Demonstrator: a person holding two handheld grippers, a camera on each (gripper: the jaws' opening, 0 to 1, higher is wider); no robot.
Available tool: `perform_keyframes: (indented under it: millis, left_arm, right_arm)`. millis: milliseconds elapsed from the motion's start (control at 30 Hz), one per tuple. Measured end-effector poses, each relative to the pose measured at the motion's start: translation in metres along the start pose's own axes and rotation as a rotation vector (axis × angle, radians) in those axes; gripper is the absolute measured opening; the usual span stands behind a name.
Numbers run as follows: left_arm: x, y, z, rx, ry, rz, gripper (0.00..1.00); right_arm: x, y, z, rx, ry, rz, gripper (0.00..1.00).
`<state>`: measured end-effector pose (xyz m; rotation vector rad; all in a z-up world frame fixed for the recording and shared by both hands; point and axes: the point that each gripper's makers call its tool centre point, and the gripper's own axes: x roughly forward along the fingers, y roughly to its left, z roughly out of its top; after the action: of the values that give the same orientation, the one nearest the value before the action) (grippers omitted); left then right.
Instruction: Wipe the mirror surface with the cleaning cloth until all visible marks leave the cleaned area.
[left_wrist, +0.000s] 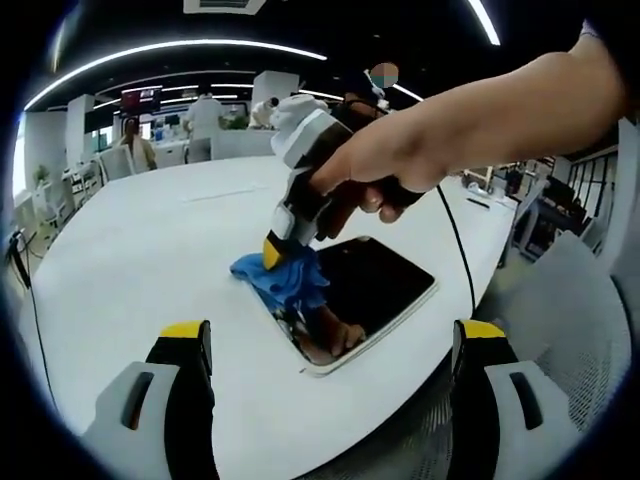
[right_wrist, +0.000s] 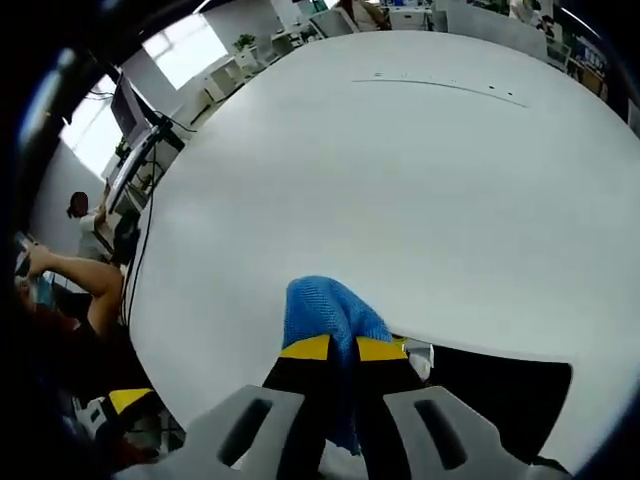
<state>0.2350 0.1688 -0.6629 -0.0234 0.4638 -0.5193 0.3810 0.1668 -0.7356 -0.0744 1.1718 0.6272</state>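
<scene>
A rectangular mirror (left_wrist: 375, 285) with a white rim lies flat on the white table (left_wrist: 150, 250), its glass reflecting dark. A blue cleaning cloth (left_wrist: 285, 280) rests bunched on the mirror's left end. My right gripper (left_wrist: 272, 252), held by a hand, is shut on the cloth and presses it down there. In the right gripper view the cloth (right_wrist: 325, 310) is pinched between the yellow-tipped jaws of the right gripper (right_wrist: 343, 350), with the mirror (right_wrist: 500, 385) dark to the right. My left gripper (left_wrist: 330, 335) hovers wide open near the table's front edge, short of the mirror, holding nothing.
A black cable (left_wrist: 455, 245) runs across the table past the mirror's right side. Chairs, desks and people stand beyond the far table edge (left_wrist: 200, 115). A person's arm (right_wrist: 70, 270) shows at the left beside the table.
</scene>
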Motion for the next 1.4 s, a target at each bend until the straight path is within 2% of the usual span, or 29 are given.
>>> perform_keyframes:
  millis: [400,933,1033,1100,1400]
  left_arm:
    - [-0.001,0.005,-0.002,-0.025,0.013,0.028,0.99]
    - [-0.001,0.004,-0.005,-0.026,0.032,0.019,0.99]
    - [-0.003,0.011,-0.005,0.005,0.036,0.061,0.99]
    - [-0.002,0.007,-0.006,-0.006,0.037,0.040,0.99]
    - [-0.002,0.005,-0.007,-0.005,0.044,0.022,0.99]
  right_arm:
    - [-0.002,-0.007,0.000,0.005,-0.007,-0.008,0.02]
    - [-0.011,-0.027,-0.006,0.030,-0.012,-0.032,0.02]
    - [-0.012,-0.030,-0.006,0.031,-0.012,-0.037,0.02]
    - [-0.014,-0.033,-0.008,0.036,-0.013,-0.041,0.02]
    - [-0.018,-0.043,-0.011,0.043,-0.021,-0.062,0.02]
